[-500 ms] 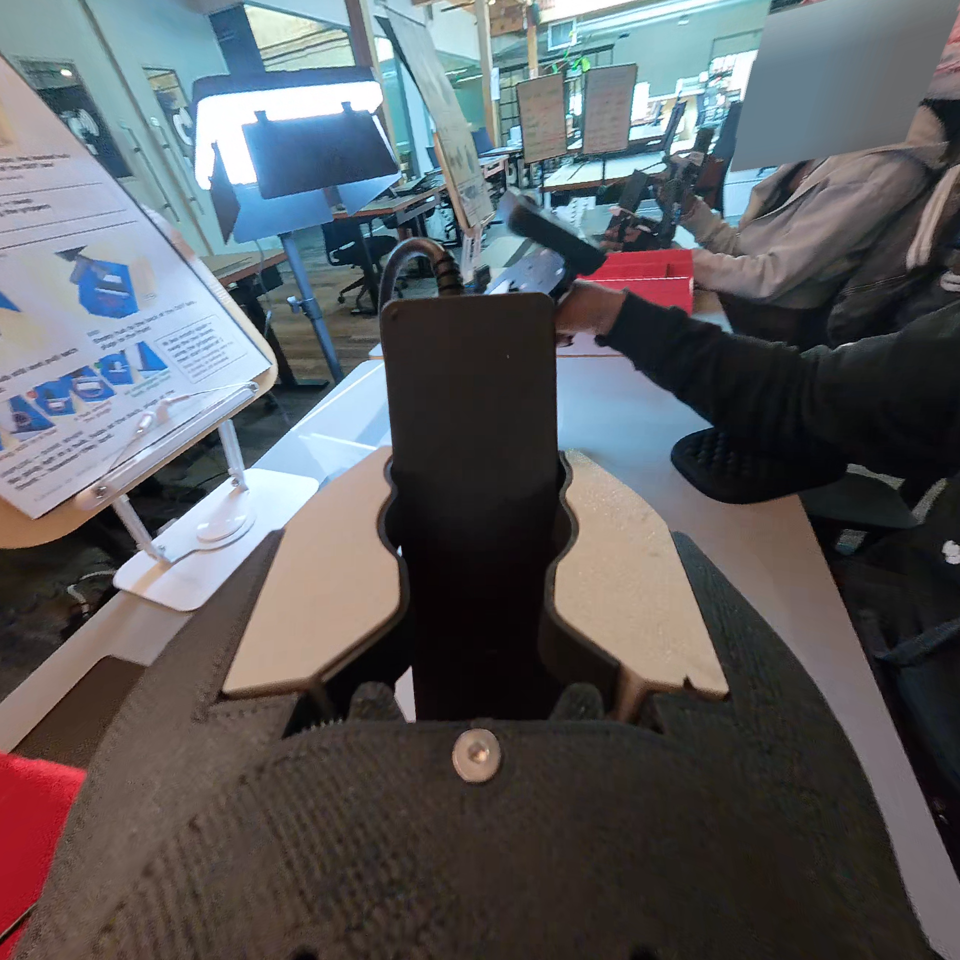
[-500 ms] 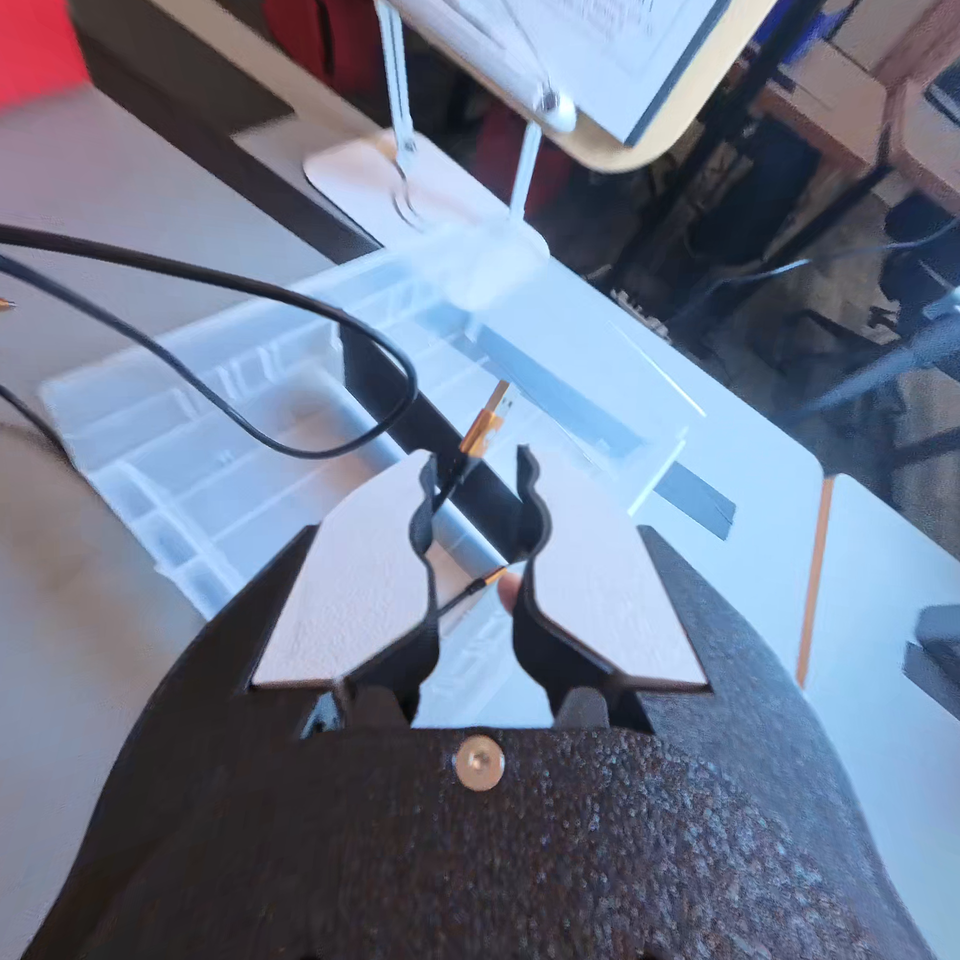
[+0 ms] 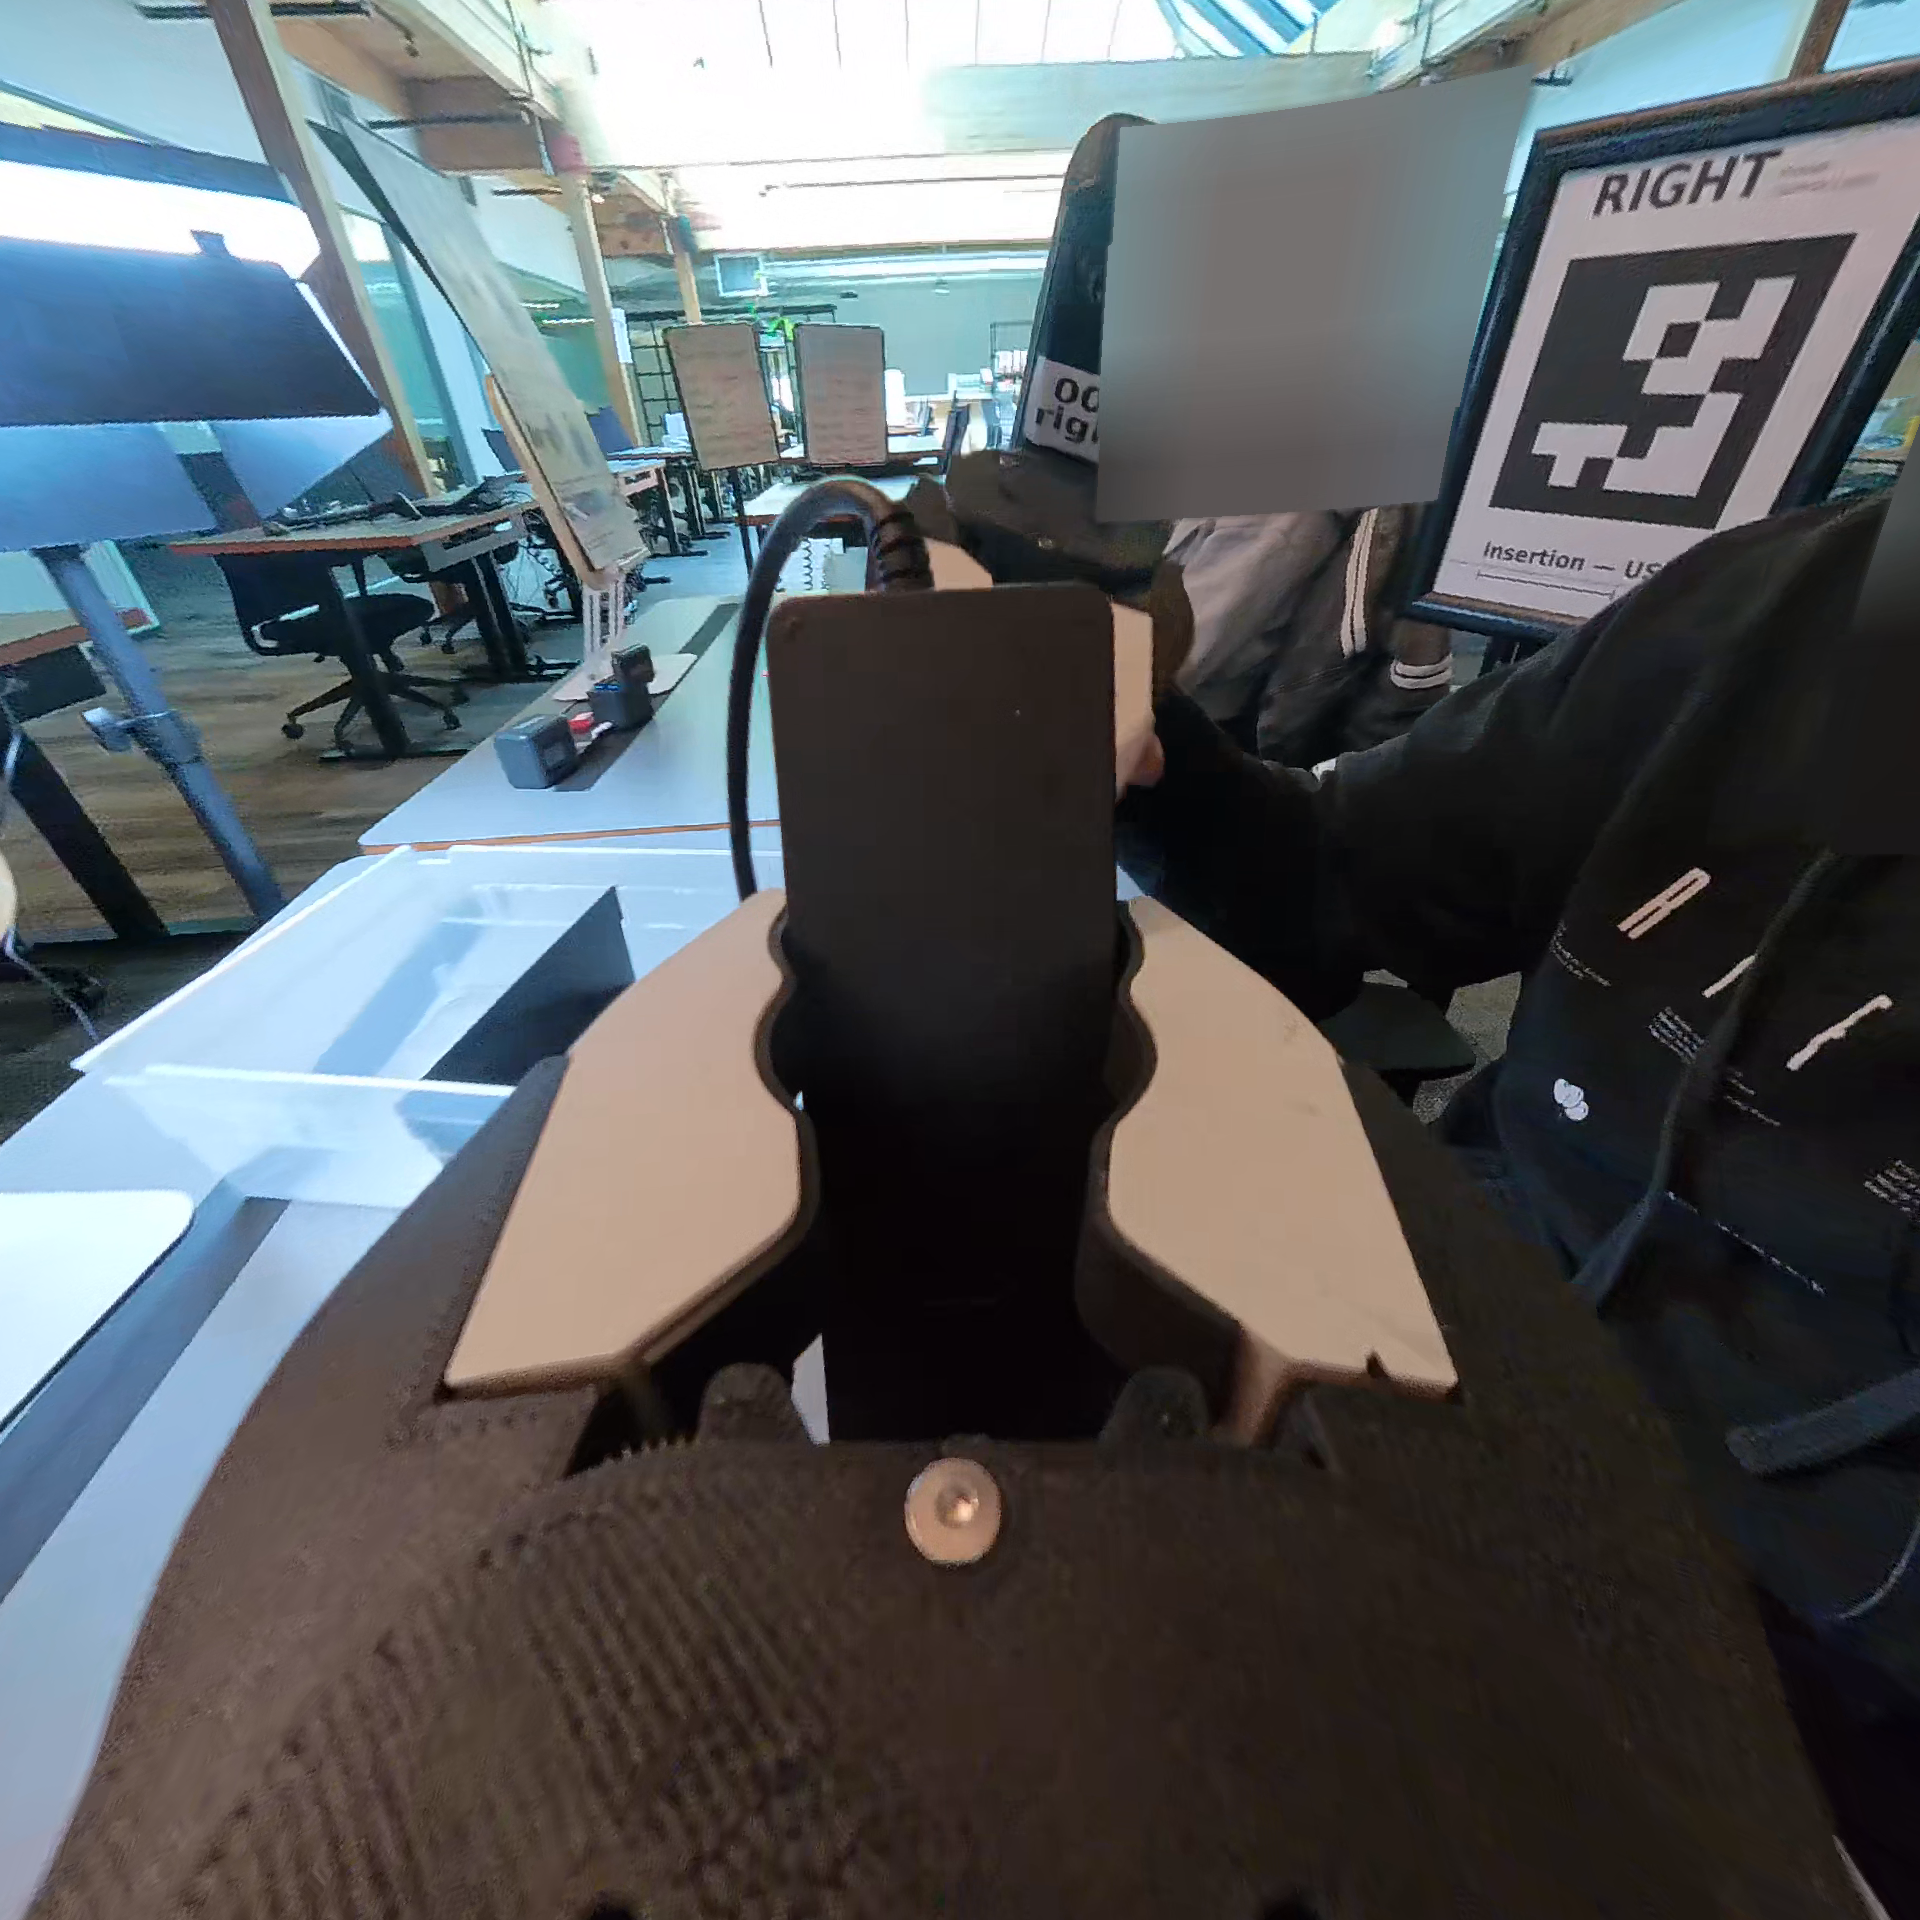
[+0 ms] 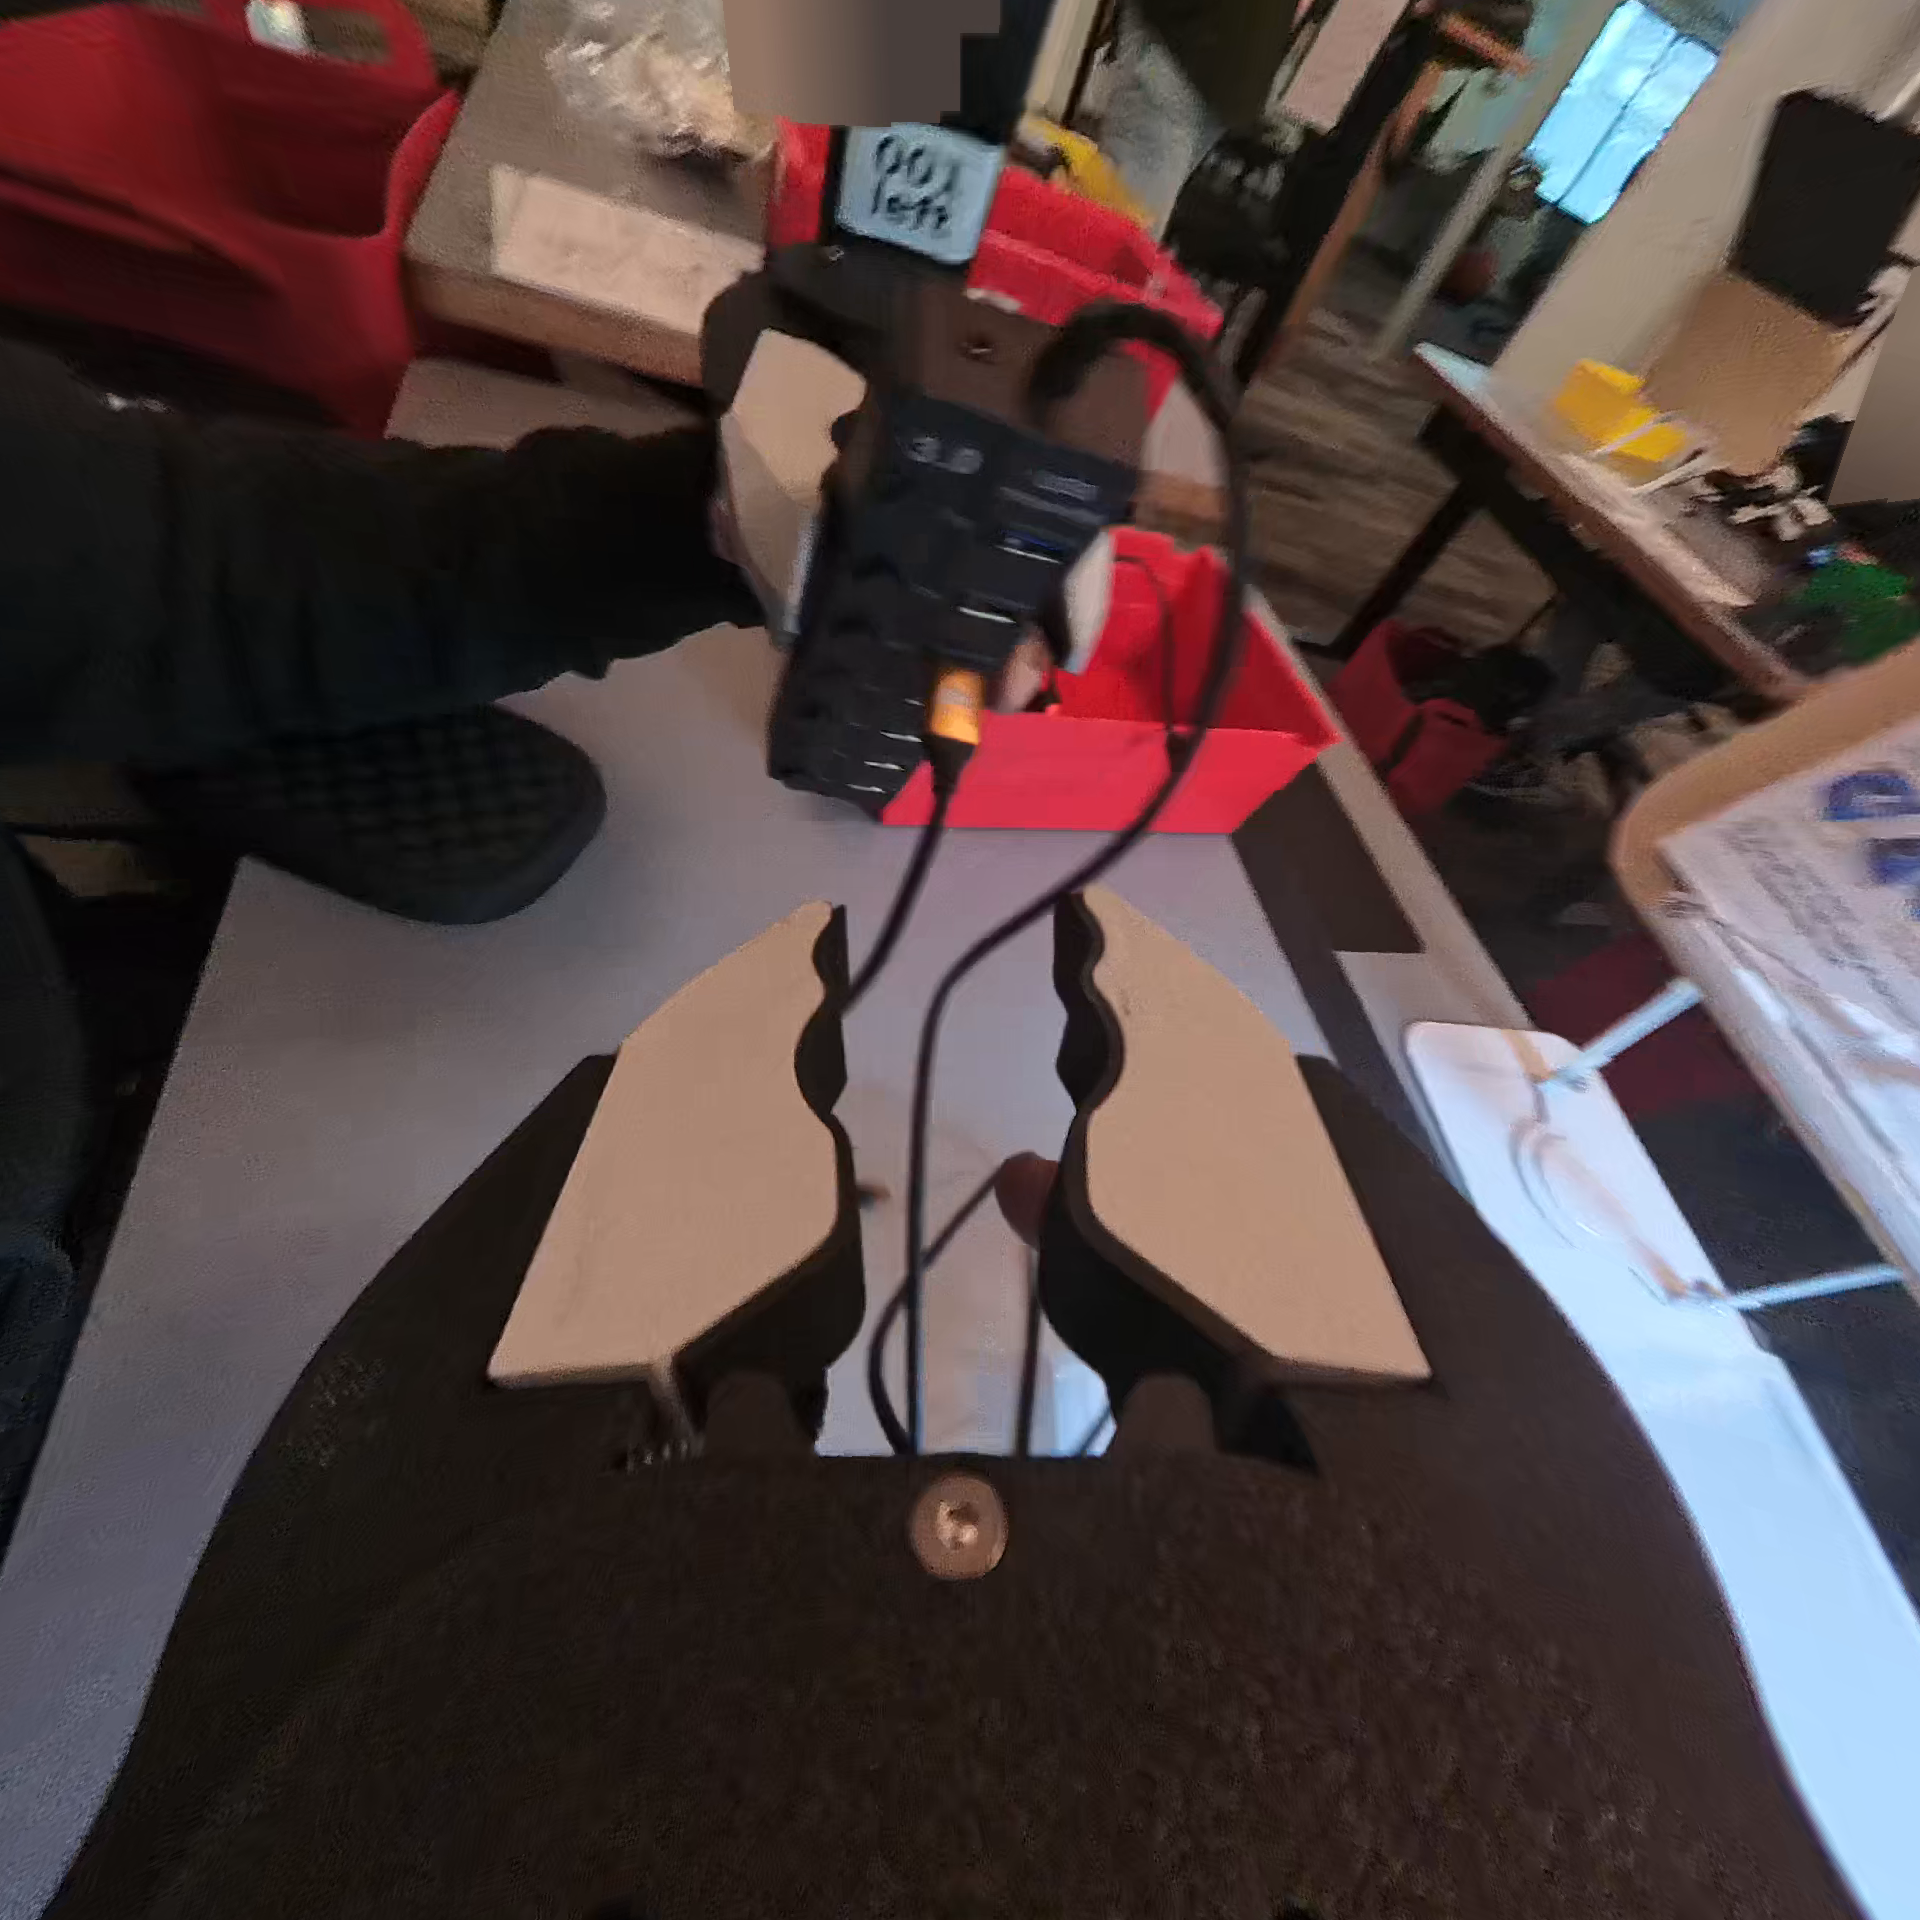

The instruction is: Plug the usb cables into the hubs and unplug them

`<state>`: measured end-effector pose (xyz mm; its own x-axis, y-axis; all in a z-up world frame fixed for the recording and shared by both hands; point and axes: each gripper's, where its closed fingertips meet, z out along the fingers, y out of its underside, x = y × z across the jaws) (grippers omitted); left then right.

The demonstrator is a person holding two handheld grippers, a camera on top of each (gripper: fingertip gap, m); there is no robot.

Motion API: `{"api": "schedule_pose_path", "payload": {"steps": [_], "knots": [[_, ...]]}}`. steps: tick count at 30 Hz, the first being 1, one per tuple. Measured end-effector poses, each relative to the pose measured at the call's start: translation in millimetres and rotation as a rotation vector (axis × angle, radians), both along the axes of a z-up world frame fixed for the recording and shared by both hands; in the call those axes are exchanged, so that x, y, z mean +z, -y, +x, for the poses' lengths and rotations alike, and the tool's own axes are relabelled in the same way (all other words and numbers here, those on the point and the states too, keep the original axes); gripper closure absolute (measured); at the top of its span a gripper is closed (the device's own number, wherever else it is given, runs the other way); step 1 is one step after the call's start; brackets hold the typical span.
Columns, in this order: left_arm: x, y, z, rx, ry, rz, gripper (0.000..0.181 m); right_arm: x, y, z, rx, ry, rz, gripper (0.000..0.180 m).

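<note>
Black slab-shaped hub [image 3: 940,831] clamped in left gripper [image 3: 948,940] jaws; right gripper [image 4: 945,940] jaws parted.

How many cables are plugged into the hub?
1 visible: the orange-tipped cable, in a port near the lower end of the hub held by the left gripper. Other ports are blurred.

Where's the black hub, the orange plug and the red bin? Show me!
black hub [image 3: 940,831]: left wrist view, flat back face.
orange plug [image 4: 956,709]: right wrist view, orange body at the hub.
red bin [image 4: 1091,774]: right wrist view, front wall.
</note>
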<state>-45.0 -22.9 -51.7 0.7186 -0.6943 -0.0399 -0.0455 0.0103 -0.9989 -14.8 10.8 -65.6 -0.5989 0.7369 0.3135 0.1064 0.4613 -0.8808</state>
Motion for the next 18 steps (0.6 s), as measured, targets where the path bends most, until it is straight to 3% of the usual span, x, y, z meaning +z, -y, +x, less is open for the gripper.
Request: {"api": "schedule_pose_path", "payload": {"steps": [4, 8, 14, 18], "knots": [[-9.6, -8.3, 20.6, -0.032, -0.024, -0.010, 0.124, -33.3, 22.7, -27.3, -0.021, 0.062, 0.013, 0.142], [-21.4, -15.1, 29.6, -0.026, -0.075, -0.017, 0.125, -36.8, 26.7, -33.9, 0.008, 0.050, -0.059, 0.163], [-46.9, -20.8, 21.5, 0.078, -0.287, -0.097, 0.120, -38.6, 17.9, -29.5, 0.004, 0.046, 0.024, 0.164], [-59.5, -24.3, 21.4, 0.124, -0.445, -0.096, 0.122, -43.4, 12.4, -26.2, -0.020, 0.010, 0.184, 0.164]]}}
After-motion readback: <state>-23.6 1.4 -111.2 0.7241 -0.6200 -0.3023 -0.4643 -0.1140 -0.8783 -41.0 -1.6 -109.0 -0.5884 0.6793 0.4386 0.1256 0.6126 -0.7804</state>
